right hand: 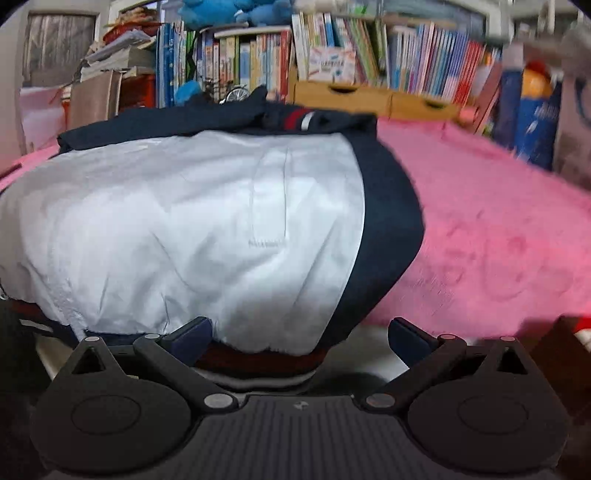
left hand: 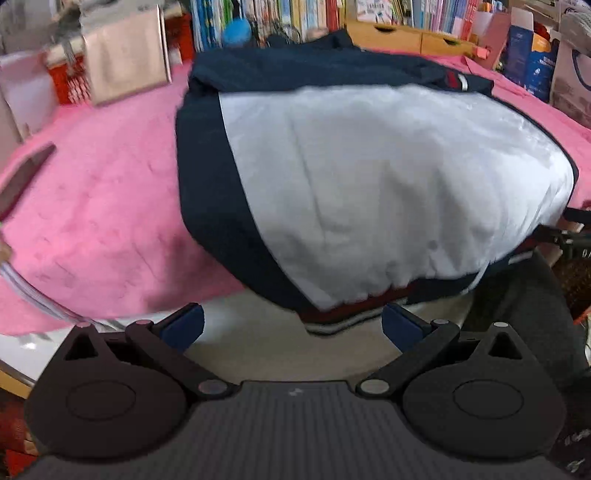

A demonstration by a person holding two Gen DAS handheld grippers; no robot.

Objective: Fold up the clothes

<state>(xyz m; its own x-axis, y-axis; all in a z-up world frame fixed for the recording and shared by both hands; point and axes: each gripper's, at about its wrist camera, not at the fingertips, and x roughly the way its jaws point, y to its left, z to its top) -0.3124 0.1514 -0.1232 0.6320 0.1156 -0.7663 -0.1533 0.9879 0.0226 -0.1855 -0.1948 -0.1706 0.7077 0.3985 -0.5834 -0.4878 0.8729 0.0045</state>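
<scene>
A navy jacket (left hand: 332,177) lies spread on a pink blanket (left hand: 103,206), its white lining facing up and its striped hem hanging over the near edge of the bed. Both views are blurred, so the lettering on the lining and the small red and white patch near the collar cannot be read. In the left wrist view the jacket's right side runs out of frame, and in the right wrist view its left side is cut off. The left gripper (left hand: 293,325) hangs just in front of the hem, its blue-padded fingers spread wide with nothing between them. The right gripper (right hand: 300,338) is likewise spread wide and empty, its left finger overlapping the edge of the lining; whether it touches the cloth cannot be told. Behind the jacket stand a bookshelf (right hand: 332,51) packed with books, a wooden drawer box (right hand: 373,98), and a blue plush toy (right hand: 229,11) partly cropped at the top. A dark flat object (left hand: 26,177) lies on the blanket at the far left, too blurred to identify.
</scene>
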